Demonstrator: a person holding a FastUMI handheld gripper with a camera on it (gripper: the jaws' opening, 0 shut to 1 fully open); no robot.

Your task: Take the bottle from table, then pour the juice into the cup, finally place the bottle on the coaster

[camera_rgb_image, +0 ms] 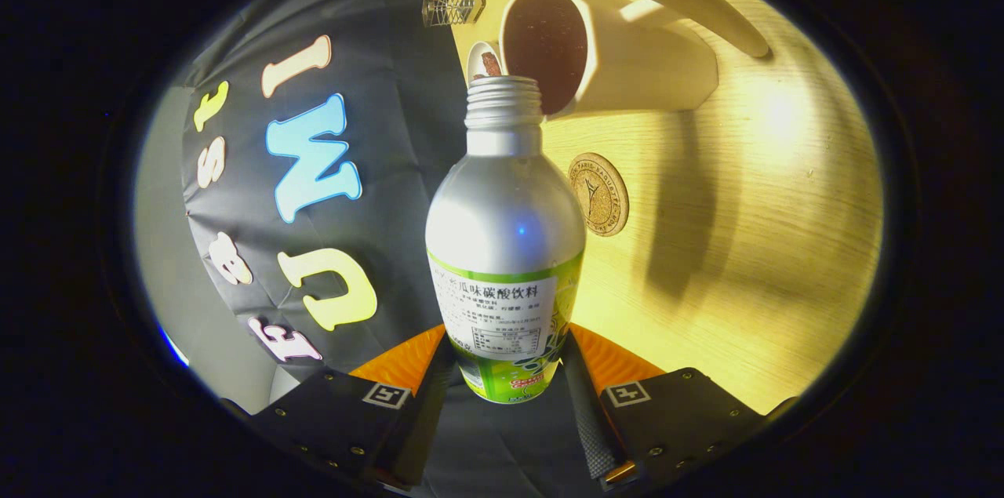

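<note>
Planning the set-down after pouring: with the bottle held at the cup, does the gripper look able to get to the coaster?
Probably yes. The gripper, jaws shut on the bottle, is tipped at the cup; the coaster lies bare on the table beside it, nothing between.

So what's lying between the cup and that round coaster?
Nothing: in the gripper view, bare wooden table separates the cup from the coaster.

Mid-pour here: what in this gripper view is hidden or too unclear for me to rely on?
- Silver aluminium bottle: opaque, so the juice level is hidden; its base is covered by the gripper, whose fingers clamp it.
- White cup: the dark interior gives no readable fill level.
- Small white object behind the bottle neck: partly hidden, unidentifiable.
- Round cork coaster: print too small.
</note>
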